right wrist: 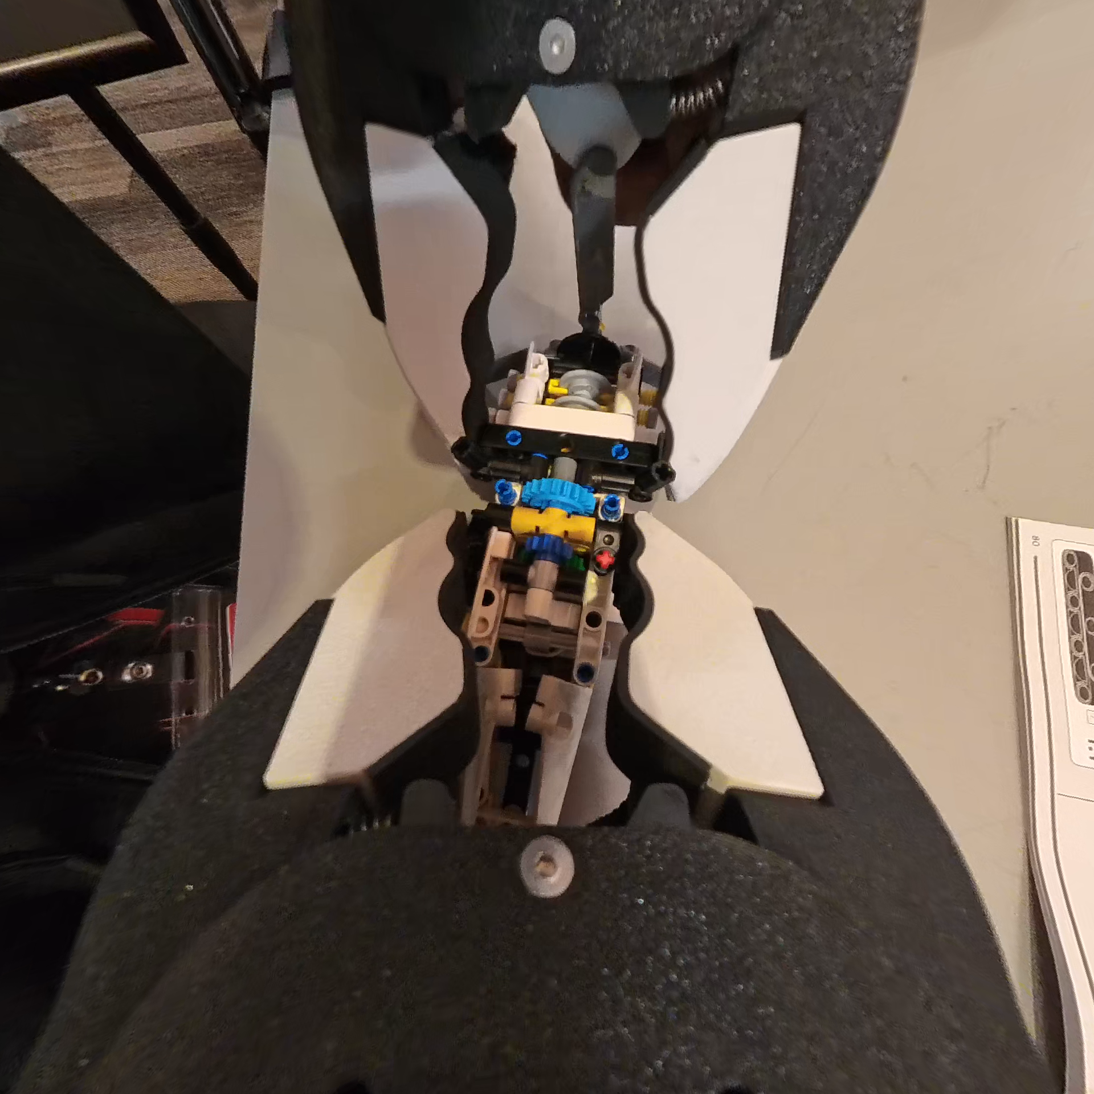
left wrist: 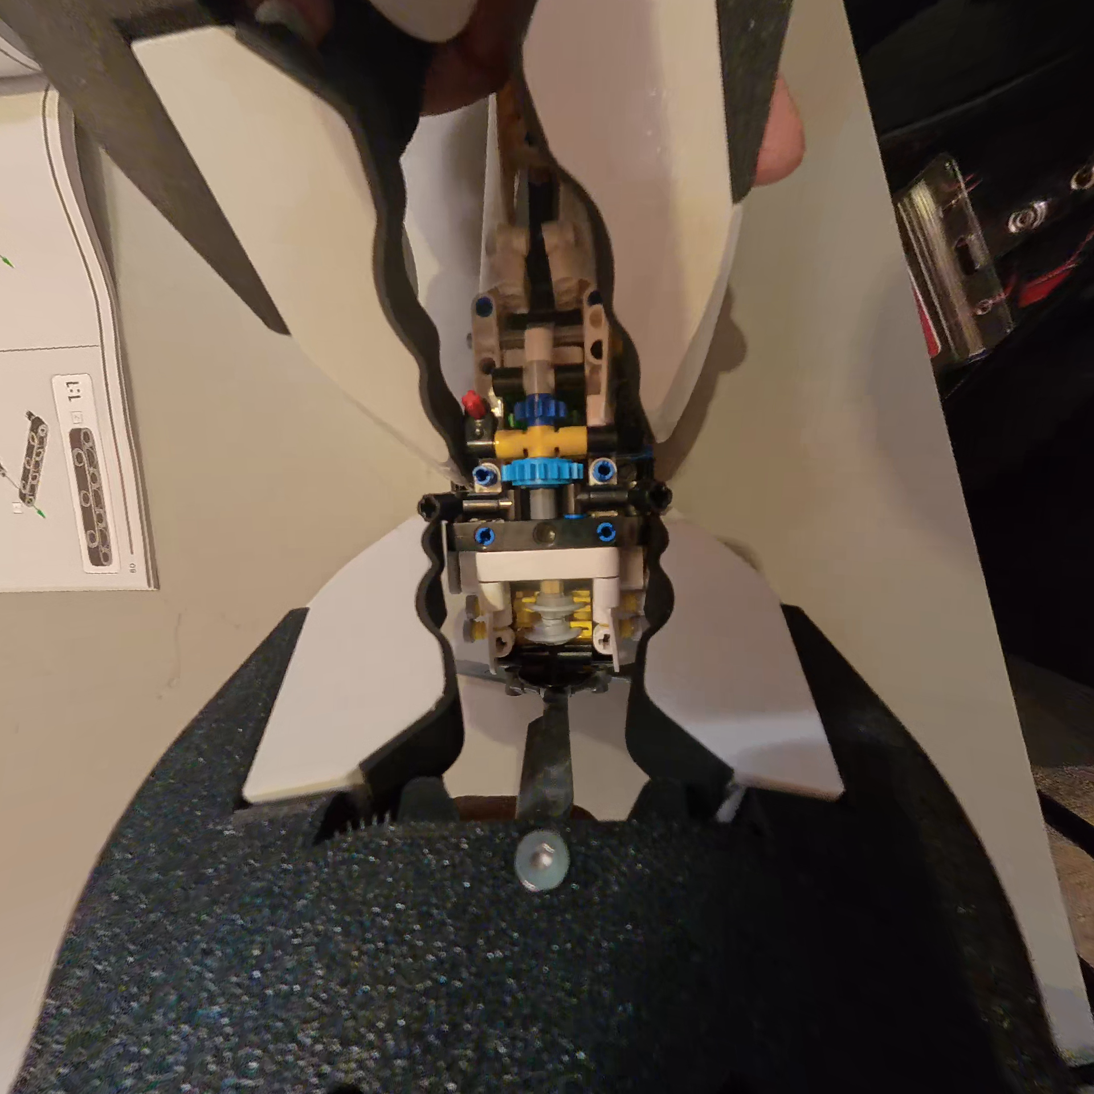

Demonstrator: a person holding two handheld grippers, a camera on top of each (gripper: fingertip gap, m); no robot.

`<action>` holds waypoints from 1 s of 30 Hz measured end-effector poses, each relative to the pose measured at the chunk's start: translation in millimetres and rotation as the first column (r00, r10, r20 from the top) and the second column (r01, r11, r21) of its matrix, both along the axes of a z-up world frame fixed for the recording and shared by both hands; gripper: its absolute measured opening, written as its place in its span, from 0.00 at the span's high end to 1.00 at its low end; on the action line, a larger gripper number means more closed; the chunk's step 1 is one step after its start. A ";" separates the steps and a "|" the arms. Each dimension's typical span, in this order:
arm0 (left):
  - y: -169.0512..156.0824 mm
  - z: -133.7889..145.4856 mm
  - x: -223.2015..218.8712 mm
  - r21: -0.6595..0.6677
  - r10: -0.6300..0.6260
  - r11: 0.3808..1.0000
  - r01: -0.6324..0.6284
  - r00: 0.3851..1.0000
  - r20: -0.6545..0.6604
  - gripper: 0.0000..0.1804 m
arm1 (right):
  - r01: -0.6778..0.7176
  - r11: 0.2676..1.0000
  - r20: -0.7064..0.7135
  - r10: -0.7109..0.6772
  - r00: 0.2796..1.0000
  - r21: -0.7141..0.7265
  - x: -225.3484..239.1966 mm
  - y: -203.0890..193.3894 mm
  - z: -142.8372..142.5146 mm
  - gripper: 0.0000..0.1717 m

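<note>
Grippers: two, left [left wrist: 544, 592] and right [right wrist: 544, 568]. Brick model [left wrist: 544, 473]: one. Booklet [left wrist: 65, 367]: one. Table [left wrist: 248, 485]: one.

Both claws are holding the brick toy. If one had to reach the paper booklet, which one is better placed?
Probably the right gripper. The booklet lies alongside its body, while from the left gripper it sits farther ahead, mostly beyond its fingertips. Both grip the brick model, so one must let go.

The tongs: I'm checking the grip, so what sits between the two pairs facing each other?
One brick-built gear assembly bridges them: left tongs clamp its white end, right tongs its tan end. Both wrist views show it.
</note>
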State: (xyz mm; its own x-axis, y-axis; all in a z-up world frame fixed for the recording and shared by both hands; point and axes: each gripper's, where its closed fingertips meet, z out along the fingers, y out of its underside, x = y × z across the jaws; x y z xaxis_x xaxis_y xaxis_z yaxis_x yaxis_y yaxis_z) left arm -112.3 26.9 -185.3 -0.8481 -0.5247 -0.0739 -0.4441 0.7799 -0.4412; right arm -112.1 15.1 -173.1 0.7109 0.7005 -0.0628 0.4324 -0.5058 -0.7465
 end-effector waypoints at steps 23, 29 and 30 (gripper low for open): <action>-12.2 -6.3 2.1 -0.099 0.069 0.992 -0.075 0.995 -0.068 0.64 | -0.006 0.999 -0.023 0.005 1.000 -0.054 3.6 -3.9 -2.5 0.74; -5.3 -5.3 0.4 -0.053 0.041 0.998 -0.045 0.997 -0.064 0.64 | 0.014 0.999 -0.024 -0.015 1.000 -0.047 2.2 0.9 -2.2 0.74; -4.5 -6.9 -0.8 -0.042 0.035 0.998 -0.038 0.997 -0.073 0.63 | 0.015 0.999 -0.017 -0.016 1.000 -0.052 1.5 1.2 -3.2 0.74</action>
State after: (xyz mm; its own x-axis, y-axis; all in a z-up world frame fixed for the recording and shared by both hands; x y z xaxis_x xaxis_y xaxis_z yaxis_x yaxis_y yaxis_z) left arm -113.1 22.3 -192.1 -0.8304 -0.5571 0.0104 -0.5040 0.7431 -0.4401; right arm -110.7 16.2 -176.3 0.7201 0.6849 -0.1114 0.4114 -0.5507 -0.7263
